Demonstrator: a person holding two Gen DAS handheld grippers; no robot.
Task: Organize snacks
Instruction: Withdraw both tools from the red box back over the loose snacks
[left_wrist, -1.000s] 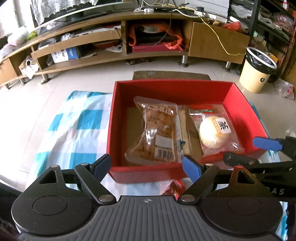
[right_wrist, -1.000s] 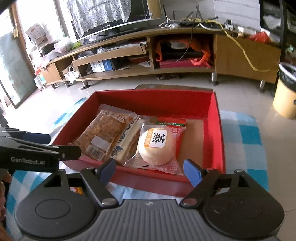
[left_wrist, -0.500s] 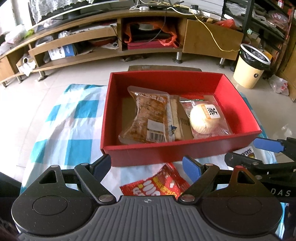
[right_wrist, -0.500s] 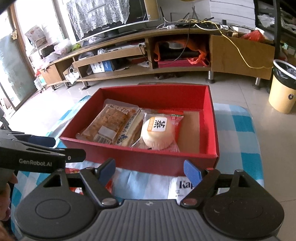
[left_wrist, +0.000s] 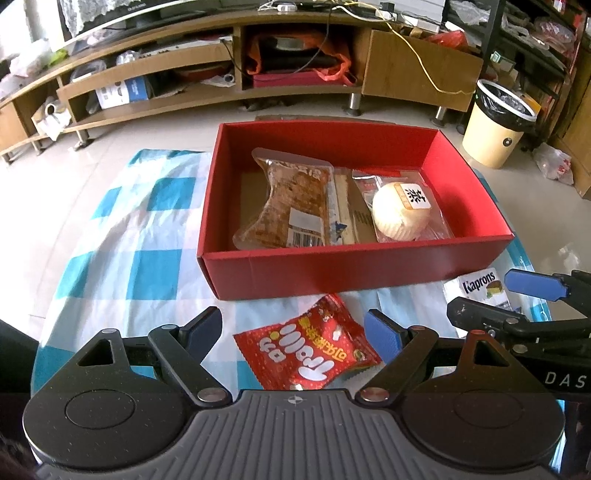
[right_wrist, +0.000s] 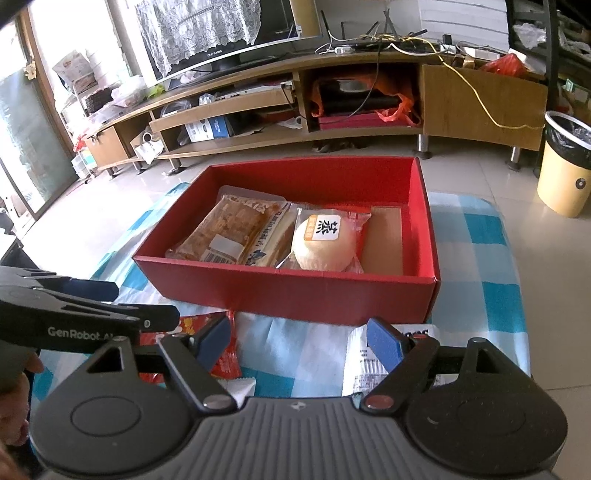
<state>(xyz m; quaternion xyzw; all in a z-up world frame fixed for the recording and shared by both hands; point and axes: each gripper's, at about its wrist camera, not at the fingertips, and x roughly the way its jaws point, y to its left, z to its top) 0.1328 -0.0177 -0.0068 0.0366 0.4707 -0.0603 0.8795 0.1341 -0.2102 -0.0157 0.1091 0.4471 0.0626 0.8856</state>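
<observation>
Both hand-held grippers sit low in front of the red box (left_wrist: 354, 271), side by side. The left hand-held gripper (left_wrist: 293, 330) has its jaws spread wide and empty, with the red snack packet (left_wrist: 308, 350) lying flat on the checked cloth (left_wrist: 122, 236) right between its fingers. The right hand-held gripper (right_wrist: 299, 341) is spread open too, gripping nothing; a white Kaprons packet (right_wrist: 360, 363) lies under its right finger, though whether finger and wrapper touch is hard to tell from here. That same white packet (left_wrist: 480, 286) rests just outside the box's near right corner. Inside the box, a brown pastry pack (left_wrist: 291, 206) lies at the left, a round bun in clear wrap (left_wrist: 400, 216) at the right, and a pale slim pack (left_wrist: 345, 212) is wedged between them.
</observation>
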